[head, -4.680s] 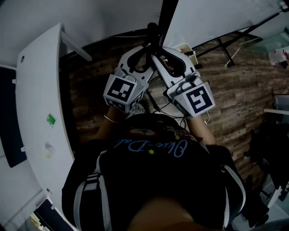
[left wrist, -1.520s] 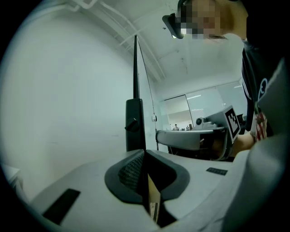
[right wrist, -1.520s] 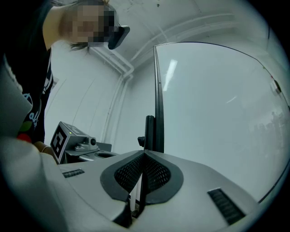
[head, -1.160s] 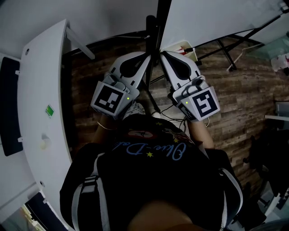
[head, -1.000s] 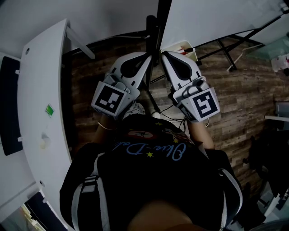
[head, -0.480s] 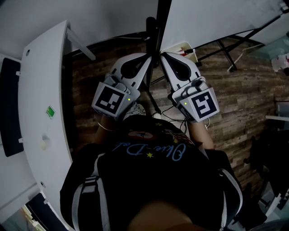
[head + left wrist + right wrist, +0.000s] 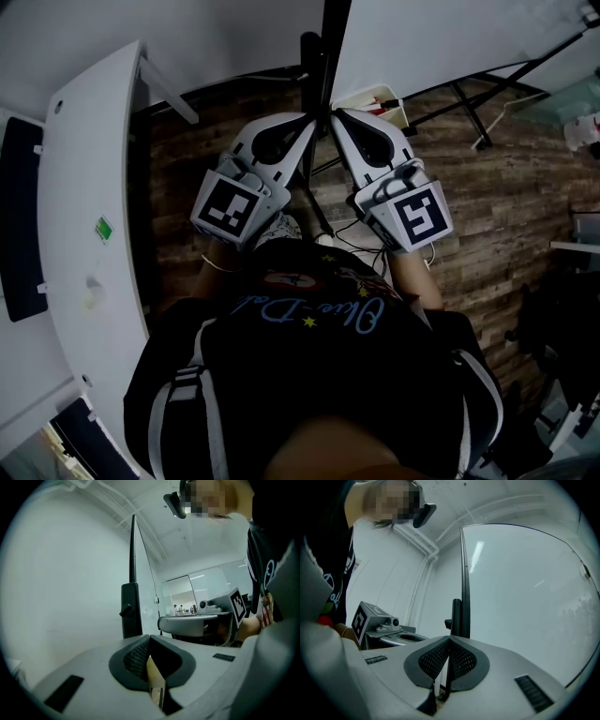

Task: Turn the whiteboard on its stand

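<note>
The whiteboard (image 7: 441,37) stands beyond my hands with its black-framed edge toward me; in the right gripper view its white face (image 7: 525,597) fills the right side. Its black stand post (image 7: 309,56) rises just ahead of both grippers, also seen as post (image 7: 131,613) and post (image 7: 456,616). My left gripper (image 7: 312,120) is shut and empty, tips (image 7: 149,639) pressed together, close to the post's left. My right gripper (image 7: 336,114) is shut too, pads (image 7: 461,660) meeting with nothing between them, beside the board's edge. The two tips nearly touch each other.
A curved white table (image 7: 84,187) runs along the left. A small tray of markers (image 7: 380,98) sits at the board's foot, and black stand legs (image 7: 464,98) spread over the wood floor. Cables (image 7: 347,225) lie near my feet.
Since the earliest frame both grippers have shifted slightly, and their tips now meet close together in front of the post. Over the last second nothing has moved.
</note>
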`<state>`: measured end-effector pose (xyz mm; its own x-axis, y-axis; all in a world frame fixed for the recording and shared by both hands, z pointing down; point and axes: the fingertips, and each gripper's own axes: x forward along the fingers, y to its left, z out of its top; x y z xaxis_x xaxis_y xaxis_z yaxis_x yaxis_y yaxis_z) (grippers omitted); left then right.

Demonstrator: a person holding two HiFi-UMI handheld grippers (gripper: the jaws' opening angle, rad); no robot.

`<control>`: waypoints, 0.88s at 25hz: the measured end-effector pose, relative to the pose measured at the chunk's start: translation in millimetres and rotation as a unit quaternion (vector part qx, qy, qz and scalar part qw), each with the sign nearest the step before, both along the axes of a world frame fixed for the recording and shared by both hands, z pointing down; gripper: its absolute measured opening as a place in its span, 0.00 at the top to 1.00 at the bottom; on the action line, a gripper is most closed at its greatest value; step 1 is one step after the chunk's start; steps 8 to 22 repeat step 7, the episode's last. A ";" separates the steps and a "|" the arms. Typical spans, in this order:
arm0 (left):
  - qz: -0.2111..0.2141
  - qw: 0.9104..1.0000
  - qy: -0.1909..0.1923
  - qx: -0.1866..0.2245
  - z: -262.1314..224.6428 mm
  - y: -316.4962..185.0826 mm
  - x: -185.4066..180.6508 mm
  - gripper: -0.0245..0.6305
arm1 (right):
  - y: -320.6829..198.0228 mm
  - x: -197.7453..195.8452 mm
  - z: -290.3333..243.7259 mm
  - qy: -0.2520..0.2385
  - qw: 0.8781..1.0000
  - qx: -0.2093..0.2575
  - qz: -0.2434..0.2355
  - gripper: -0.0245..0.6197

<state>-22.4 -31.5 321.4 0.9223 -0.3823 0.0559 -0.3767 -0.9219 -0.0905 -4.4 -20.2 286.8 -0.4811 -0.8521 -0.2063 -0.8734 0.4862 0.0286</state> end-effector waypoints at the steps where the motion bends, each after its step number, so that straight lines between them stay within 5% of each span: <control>1: -0.001 1.000 0.001 -0.001 0.1 0.2 0.0 0.94 | -0.1 1.3 3.7 0.006 1.000 -0.010 0.004 0.91; 22: -0.010 1.000 0.006 0.001 1.0 3.4 0.2 0.94 | 3.7 3.9 8.0 0.015 1.000 -0.021 0.007 0.91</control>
